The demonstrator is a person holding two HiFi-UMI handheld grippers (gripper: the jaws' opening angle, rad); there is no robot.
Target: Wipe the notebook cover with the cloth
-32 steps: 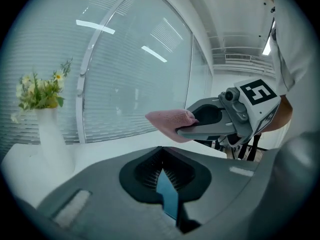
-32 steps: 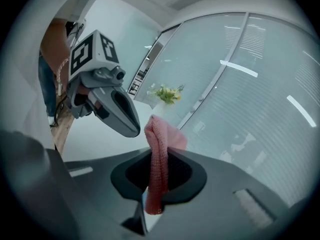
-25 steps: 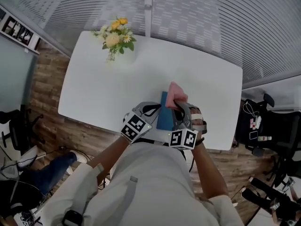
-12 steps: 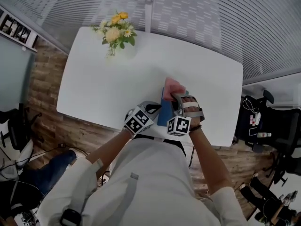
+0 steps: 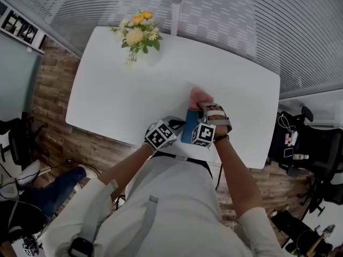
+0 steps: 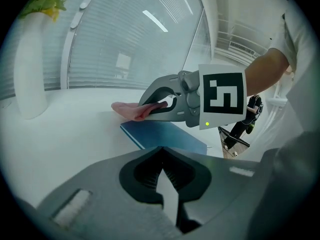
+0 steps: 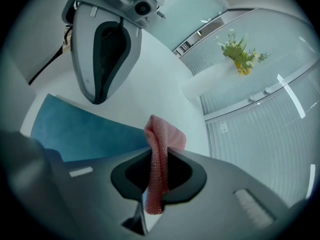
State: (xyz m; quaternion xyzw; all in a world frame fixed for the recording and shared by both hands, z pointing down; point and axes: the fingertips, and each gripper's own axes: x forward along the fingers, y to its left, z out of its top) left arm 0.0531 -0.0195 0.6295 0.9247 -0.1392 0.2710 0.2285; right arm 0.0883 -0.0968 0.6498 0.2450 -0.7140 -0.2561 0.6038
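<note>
A blue notebook [image 5: 189, 130] lies flat on the white table [image 5: 118, 95] near its front edge. My right gripper [image 5: 206, 111] is shut on a pink cloth [image 5: 198, 96], which hangs over the notebook's far end. In the right gripper view the cloth [image 7: 159, 159] is pinched between the jaws, above the blue cover [image 7: 80, 131]. My left gripper [image 5: 170, 125] is just left of the notebook, shut and holding nothing. The left gripper view shows its closed jaws [image 6: 162, 156], the notebook [image 6: 165, 136] and the cloth [image 6: 131, 110] ahead.
A white vase of yellow flowers [image 5: 138, 33] stands at the table's far left corner. A slatted glass wall [image 5: 241, 20] runs behind the table. Black chairs and gear [image 5: 300, 143] stand on the wooden floor to the right.
My right gripper has slid away from my body along the notebook, carrying the cloth to its far end. The left gripper has stayed beside the notebook's left edge.
</note>
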